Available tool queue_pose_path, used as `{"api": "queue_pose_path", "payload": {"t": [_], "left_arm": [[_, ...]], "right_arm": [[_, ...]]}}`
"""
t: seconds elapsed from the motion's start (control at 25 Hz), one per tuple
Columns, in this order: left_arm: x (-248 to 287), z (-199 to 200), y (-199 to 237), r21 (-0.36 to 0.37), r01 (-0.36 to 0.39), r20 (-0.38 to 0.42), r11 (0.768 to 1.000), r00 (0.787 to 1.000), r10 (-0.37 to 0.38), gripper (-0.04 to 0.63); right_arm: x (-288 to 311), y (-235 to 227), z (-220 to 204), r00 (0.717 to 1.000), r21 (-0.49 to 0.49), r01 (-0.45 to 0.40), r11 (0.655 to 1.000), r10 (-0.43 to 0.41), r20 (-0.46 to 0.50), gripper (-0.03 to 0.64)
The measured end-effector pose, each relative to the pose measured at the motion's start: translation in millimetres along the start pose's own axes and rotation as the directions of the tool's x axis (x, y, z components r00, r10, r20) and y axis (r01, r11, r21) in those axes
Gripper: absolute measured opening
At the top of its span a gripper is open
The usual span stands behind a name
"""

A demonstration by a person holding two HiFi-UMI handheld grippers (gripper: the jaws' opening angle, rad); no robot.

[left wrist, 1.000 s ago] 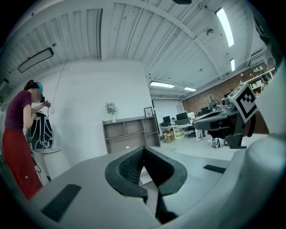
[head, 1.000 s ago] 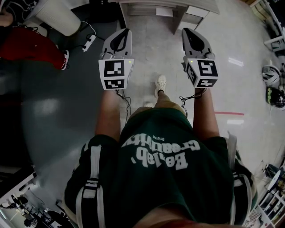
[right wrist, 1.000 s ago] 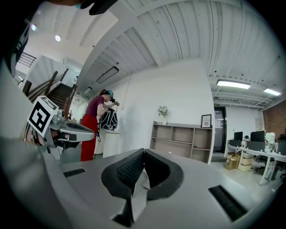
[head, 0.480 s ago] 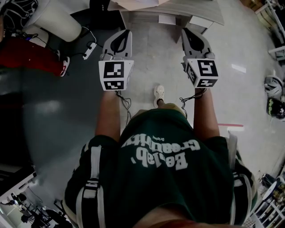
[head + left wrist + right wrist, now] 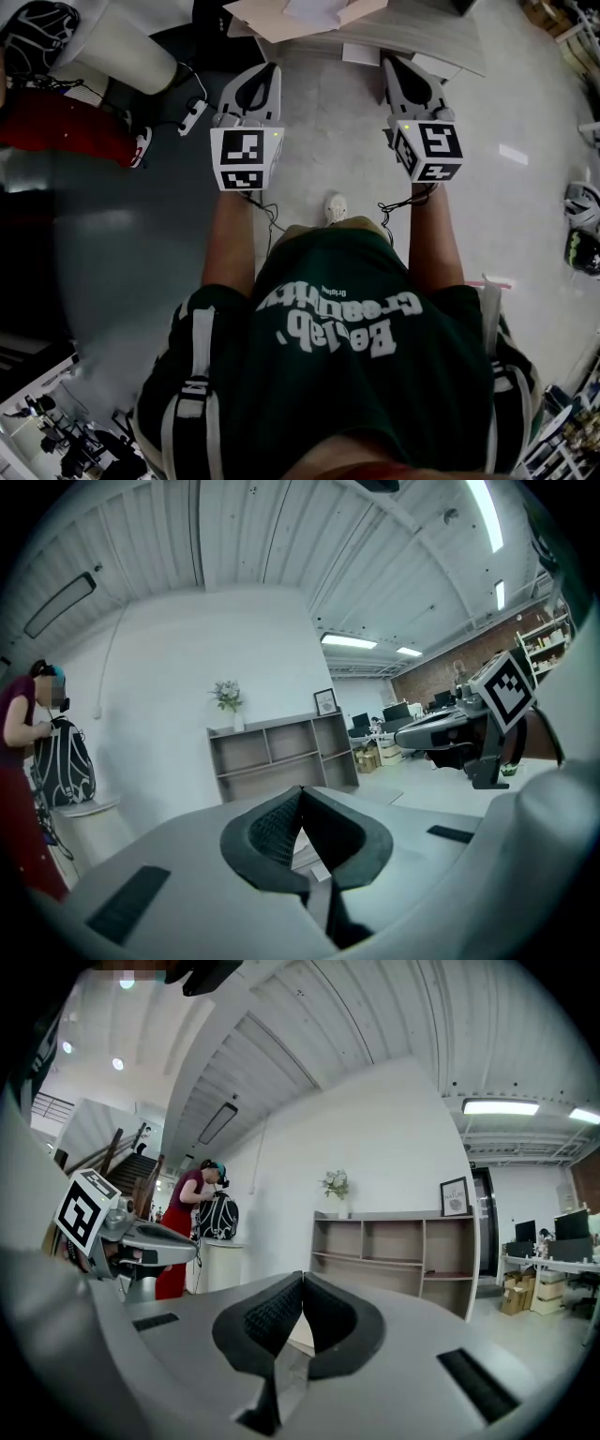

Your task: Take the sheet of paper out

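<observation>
The sheet of paper (image 5: 314,9) is white and shows only at the very top of the head view, where the frame's edge cuts off its far part. It lies inside an open brown cardboard box (image 5: 258,21) — the cardboard's flaps spread to the left and right of it, and the sheet sits in the hollow between them. It seems slightly rumpled rather than flat, though it is too small to be sure. The box rests on a pale desk (image 5: 422,33), close to the desk's near edge. How much of the sheet is tucked under the cardboard cannot be made out — only its upper face shows.
</observation>
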State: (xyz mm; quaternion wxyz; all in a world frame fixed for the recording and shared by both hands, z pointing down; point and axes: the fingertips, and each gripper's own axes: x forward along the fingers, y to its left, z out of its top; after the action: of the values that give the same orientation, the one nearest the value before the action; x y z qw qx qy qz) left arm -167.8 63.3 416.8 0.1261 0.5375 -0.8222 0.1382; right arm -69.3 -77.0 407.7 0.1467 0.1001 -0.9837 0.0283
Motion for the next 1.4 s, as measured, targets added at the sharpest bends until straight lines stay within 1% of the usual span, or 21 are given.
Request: {"api": "queue_pose_path", "payload": {"t": [0.08, 0.28, 0.44, 0.6, 1.0, 1.2, 1.4], "left_arm": [[-3, -2, 2, 0.003, -0.006, -0.007, 1.000, 1.000, 0.006, 0.018], [-16, -19, 11, -0.030, -0.060, -0.054, 0.998, 0.997, 0.059, 0.018], [-7, -11, 25, -0.027, -0.103, -0.042, 0.994, 0.994, 0.101, 0.018], [-9, -9, 18, -0.030, -0.084, -0.044, 0.996, 0.996, 0.082, 0.018], [-6, -3, 21, -0.021, -0.085, -0.036, 0.996, 0.996, 0.084, 0.018], [11, 12, 16, -0.017, -0.061, 0.000, 0.998, 0.998, 0.061, 0.018], [25, 25, 14, 0.005, -0.032, 0.039, 0.999, 0.999, 0.032, 0.018]], "right_arm": [[2, 4, -3, 1.000, 0.003, -0.010, 1.000, 0.010, 0.000, 0.032], [16, 21, -10, 0.996, 0.011, -0.086, 0.996, 0.086, -0.034, 0.032], [38, 18, 2, 0.992, 0.001, -0.127, 0.992, 0.127, -0.010, 0.032], [26, 15, 0, 0.993, 0.012, -0.113, 0.994, 0.113, -0.022, 0.032], [27, 9, 5, 0.994, 0.014, -0.109, 0.994, 0.109, -0.013, 0.032], [28, -5, 19, 0.996, -0.015, -0.086, 0.996, 0.086, 0.004, 0.032], [30, -13, 31, 0.997, -0.030, -0.065, 0.997, 0.066, 0.032, 0.032]]}}
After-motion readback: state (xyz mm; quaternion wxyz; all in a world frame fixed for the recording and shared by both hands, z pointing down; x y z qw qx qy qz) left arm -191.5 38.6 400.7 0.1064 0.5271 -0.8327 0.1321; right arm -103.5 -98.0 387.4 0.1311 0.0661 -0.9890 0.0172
